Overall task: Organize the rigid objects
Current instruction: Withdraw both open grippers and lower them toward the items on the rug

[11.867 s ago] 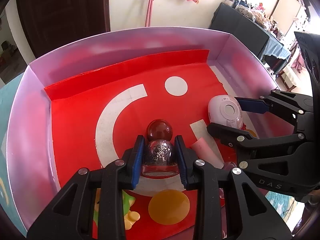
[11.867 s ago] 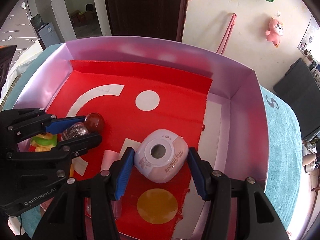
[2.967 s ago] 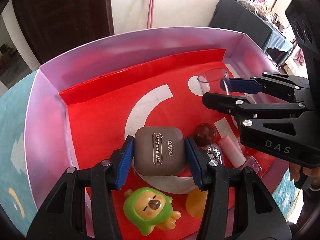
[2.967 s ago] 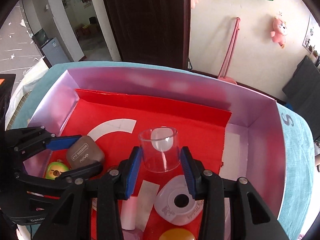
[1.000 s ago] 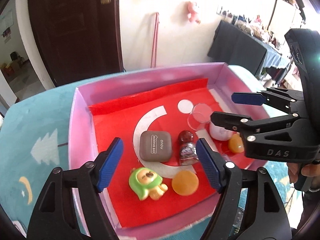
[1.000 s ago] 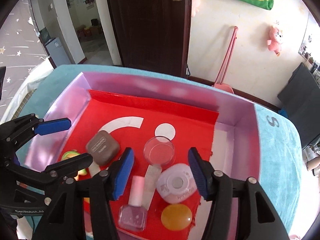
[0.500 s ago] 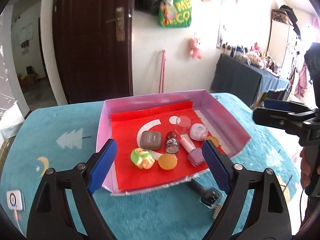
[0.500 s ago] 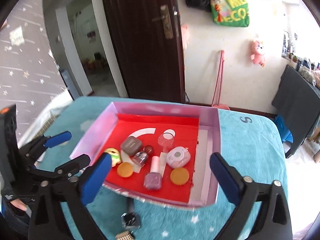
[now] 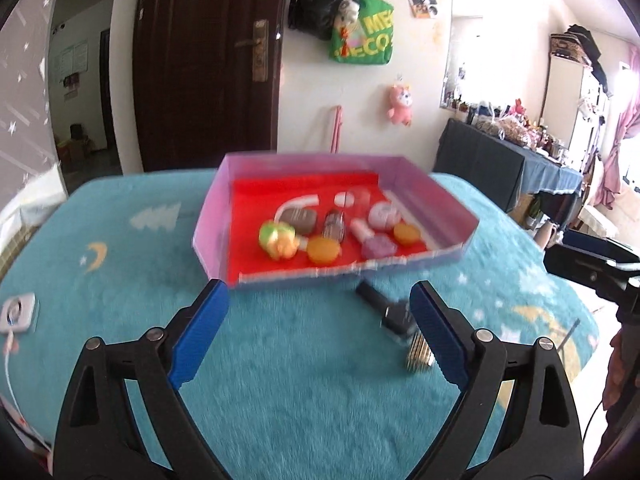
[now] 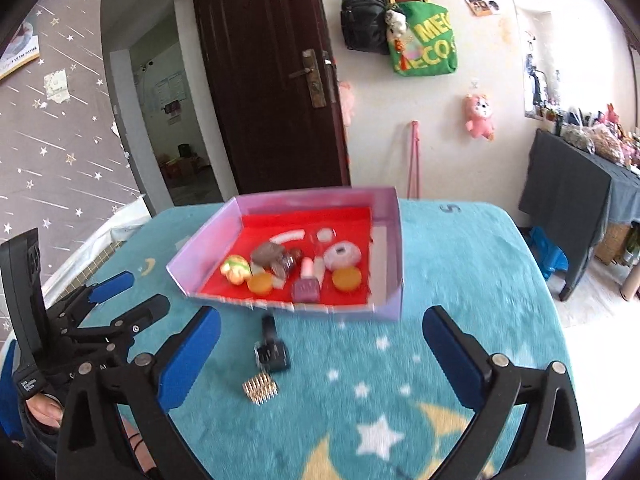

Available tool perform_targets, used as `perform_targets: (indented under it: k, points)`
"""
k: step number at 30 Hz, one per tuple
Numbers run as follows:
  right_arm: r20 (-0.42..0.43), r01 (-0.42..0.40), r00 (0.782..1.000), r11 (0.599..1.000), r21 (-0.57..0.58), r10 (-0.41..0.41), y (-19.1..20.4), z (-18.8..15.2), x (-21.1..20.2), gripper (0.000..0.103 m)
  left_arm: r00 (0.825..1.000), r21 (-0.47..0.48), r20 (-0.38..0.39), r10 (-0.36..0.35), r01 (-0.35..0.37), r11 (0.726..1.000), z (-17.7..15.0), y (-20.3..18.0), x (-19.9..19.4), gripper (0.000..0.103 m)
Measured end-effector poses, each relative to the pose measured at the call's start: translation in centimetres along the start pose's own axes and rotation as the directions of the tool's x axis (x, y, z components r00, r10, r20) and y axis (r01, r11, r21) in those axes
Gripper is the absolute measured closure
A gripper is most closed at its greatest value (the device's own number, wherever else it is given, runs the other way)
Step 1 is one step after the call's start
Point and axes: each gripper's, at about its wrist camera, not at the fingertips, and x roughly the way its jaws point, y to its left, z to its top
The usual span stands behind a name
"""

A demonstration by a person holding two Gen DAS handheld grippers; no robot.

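Hovering above the teal rug (image 9: 120, 280), well back from the tray (image 9: 432, 184), with both grippers spread wide and holding nothing: left gripper (image 9: 318, 332) over the near rug in its own view, right gripper (image 10: 318, 354) likewise. Seen too from the other side: left gripper (image 10: 120, 292) at the left edge of the right wrist view, fingers parted, and part of the right gripper (image 9: 592, 260) at the right edge of the left wrist view. Resting on the rug in the middle of the scene, a pale purple tray (image 10: 394, 240) with a red liner, holding the sorted things: green toy (image 9: 277, 239) at the near left, brown case (image 9: 298, 218) just behind it, orange disc (image 9: 323, 249) beside the toy, dark glitter bottle (image 9: 335, 224) in the middle, pink polish bottle (image 9: 370, 238) to its right, white round case (image 9: 384, 213), a second orange disc (image 9: 407, 233) at the near right, clear cup (image 9: 362, 196) toward the far side. Blurred somewhat, all of it. Lying outside the tray on the rug, just near of its front wall: black clip (image 10: 271, 346) and, nearer still, a small gold comb (image 10: 259, 389), the two close together. Showing at the far left of the rug, a white socket (image 9: 16, 314) with its cord.
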Motion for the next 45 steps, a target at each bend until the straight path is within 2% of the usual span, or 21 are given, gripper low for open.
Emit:
perform_targets:
  k: [9, 16, 23, 27, 33, 37, 42, 45]
  points:
    - [-0.059, 0.091, 0.994, 0.996, 0.02, -0.09, -0.1, -6.4, 2.4, 0.0, 0.995, -0.03, -0.091, 0.028, -0.031, 0.999, -3.7, 0.6, 2.4, 0.011]
    - [-0.108, 0.124, 0.987, 0.992, 0.025, -0.121, -0.5, -9.0, 4.6, 0.0, 0.989, -0.013, -0.142, 0.026, -0.028, 1.0, -4.5, 0.1, 4.2, 0.011]
    - [-0.127, 0.124, 0.985, 0.991, 0.042, -0.118, -1.4, -9.4, 5.3, 0.0, 0.976, 0.023, -0.215, 0.024, -0.019, 1.0, -3.9, -1.0, 6.7, 0.011]
    - [-0.12, 0.138, 0.984, 0.989, 0.054, -0.131, -2.2, -9.0, 4.9, 0.0, 0.963, 0.028, -0.269, -0.028, 0.037, 0.999, -3.7, -2.3, 7.8, 0.011]
    - [-0.112, 0.156, 0.983, 0.983, 0.094, -0.145, -3.8, -8.5, 4.2, 0.0, 0.953, 0.029, -0.284, -0.101, 0.114, 0.993, -3.4, -4.3, 8.0, 0.011]
    - [-0.113, 0.134, 0.986, 0.983, 0.126, -0.12, -4.3, -8.4, 4.1, 0.0, 0.954, 0.034, -0.275, -0.122, 0.136, 0.99, -3.2, -4.2, 7.4, 0.011]
    - [-0.145, 0.048, 0.989, 0.984, 0.172, -0.023, -3.7, -8.7, 5.2, 0.0, 0.967, -0.002, -0.243, -0.074, 0.076, 0.997, -2.5, -0.7, 6.2, 0.011]
    - [-0.174, -0.016, 0.983, 0.98, 0.198, 0.052, -2.6, -8.9, 6.3, 0.0, 0.972, -0.023, -0.231, -0.044, 0.04, 0.999, -2.1, 1.1, 6.0, 0.011]
